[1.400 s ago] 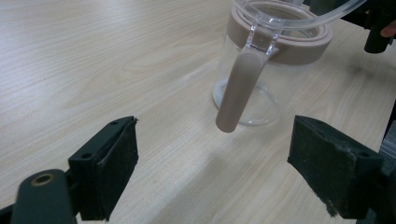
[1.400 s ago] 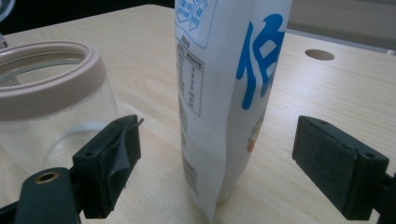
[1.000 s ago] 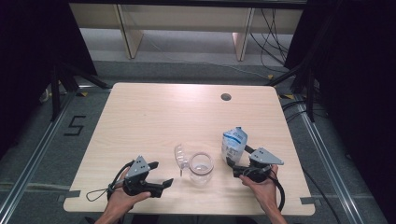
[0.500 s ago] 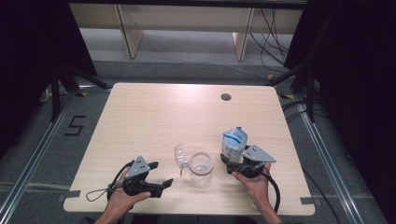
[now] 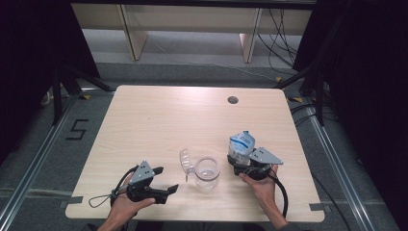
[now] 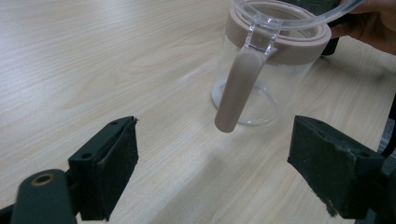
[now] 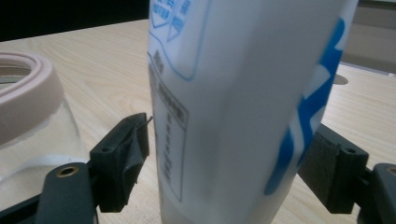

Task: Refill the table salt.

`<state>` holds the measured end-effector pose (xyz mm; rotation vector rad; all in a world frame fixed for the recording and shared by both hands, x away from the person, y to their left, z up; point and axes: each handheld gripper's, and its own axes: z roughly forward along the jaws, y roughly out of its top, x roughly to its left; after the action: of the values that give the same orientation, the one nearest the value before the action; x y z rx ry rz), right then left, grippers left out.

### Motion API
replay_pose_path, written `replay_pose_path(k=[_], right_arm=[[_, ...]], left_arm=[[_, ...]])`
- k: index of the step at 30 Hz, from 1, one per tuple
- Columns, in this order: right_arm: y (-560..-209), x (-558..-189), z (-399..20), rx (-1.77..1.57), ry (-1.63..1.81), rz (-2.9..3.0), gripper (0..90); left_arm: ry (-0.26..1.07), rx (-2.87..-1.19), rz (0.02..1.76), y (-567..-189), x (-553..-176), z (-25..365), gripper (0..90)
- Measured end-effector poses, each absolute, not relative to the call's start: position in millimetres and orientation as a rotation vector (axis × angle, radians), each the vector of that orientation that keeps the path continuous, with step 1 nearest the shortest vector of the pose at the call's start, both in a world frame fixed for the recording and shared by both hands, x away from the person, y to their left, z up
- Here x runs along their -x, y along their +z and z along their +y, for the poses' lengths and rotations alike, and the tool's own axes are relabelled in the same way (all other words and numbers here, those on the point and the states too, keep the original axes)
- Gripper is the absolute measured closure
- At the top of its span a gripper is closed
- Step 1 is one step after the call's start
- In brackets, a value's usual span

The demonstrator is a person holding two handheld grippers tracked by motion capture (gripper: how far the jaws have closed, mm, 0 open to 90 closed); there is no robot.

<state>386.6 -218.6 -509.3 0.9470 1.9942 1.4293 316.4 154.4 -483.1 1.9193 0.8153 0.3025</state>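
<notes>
A white and blue carton (image 5: 241,143) stands upright on the table's right side. My right gripper (image 5: 237,162) reaches around its base, and its jaws have just been closing. In the right gripper view the carton (image 7: 243,93) stands between the pads (image 7: 123,158), with a sliver of table still showing beside the left pad. A clear glass jar (image 5: 207,174) with a beige rim and its hinged lid (image 5: 185,160) flipped open sits at front centre. My left gripper (image 5: 172,189) rests open on the table left of the jar (image 6: 261,88), pointing at its beige latch (image 6: 236,91).
The wooden table (image 5: 159,120) has a round cable hole (image 5: 233,100) at its back right. Each gripper's cable trails along the front edge. Dark stands and floor cables surround the table.
My right gripper has slid a little forward and left, so its jaws now flank the carton's base. The left gripper, the jar and the carton have stayed put.
</notes>
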Motion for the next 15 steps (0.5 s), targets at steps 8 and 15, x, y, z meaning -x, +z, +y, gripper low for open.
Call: replay_pose_path(k=[8,15], right_arm=[[-514.5,-392.7,-219.0,-0.946,1.408,2.01,28.8],[-515.5,-393.8,-217.1,-0.946,1.429,1.995,35.9]], left_arm=[[0.301,-1.912,0.817,-483.3,-316.1,153.8,15.2],[0.302,-1.919,0.814,-483.1,-316.3,154.3,15.2]])
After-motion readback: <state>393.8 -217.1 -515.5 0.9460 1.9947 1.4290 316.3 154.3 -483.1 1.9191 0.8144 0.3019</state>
